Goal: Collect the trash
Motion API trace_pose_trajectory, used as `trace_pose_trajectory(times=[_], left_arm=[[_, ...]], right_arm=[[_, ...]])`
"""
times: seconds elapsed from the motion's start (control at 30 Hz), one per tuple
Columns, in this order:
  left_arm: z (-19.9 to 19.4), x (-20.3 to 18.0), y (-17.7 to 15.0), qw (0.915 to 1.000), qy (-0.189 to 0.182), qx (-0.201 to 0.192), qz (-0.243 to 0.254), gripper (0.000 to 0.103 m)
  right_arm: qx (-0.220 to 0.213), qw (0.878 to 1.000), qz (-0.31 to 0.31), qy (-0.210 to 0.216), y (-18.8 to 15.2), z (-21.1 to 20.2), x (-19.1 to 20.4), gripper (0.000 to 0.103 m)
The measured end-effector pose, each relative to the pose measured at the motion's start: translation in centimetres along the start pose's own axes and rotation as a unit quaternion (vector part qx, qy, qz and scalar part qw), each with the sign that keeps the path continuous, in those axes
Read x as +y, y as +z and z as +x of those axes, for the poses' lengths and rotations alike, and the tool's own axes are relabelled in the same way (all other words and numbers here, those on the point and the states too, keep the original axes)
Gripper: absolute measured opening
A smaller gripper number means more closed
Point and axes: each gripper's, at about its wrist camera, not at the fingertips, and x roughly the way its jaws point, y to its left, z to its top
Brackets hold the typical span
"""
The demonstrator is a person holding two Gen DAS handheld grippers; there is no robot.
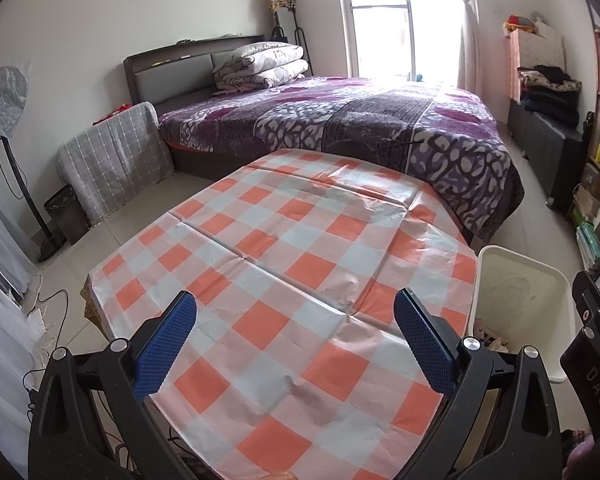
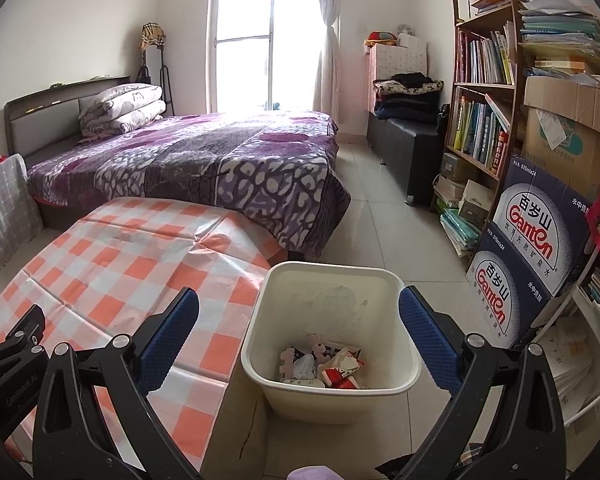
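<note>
The right gripper (image 2: 300, 332) hung with its blue pads (image 2: 168, 332) spread wide and nothing between them, poised directly above the cream trash bin (image 2: 396, 280), whose mouth filled the gap between the fingers from about 11 to 1 o'clock. At the bottom of the bin lay the collected trash (image 2: 332, 364), a small heap of wrappers and crumpled scraps, sitting low at the near wall. The bin stood on the tiled floor just beside the table's right-hand edge, so of the two tools the right one was plainly the nearer to it. The left gripper (image 1: 296, 340) likewise stood with its pads well apart and empty, held over the checked tablecloth (image 1: 268, 264) and pointing toward 12 o'clock across the table; from there the bin lay off at about 3 o'clock, only its rim and inner wall showing. No loose rubbish showed on the cloth in either view, so the task looked close to done, judging by that bare surface. Both tools were angled downward and forward, roughly level with each other, the bed (image 2: 204, 160) beyond at 12 o'clock
</note>
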Motion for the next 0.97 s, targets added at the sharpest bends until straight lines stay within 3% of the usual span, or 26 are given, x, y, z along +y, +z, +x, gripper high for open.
trace_pose_trajectory(times=[0.97], left_arm=[[-0.3,0.8,0.5,0.9996,-0.018,-0.018,0.014,0.094]], right_arm=[[0.011,1.000,-0.004,0.002,-0.1,0.3,0.1,0.096]])
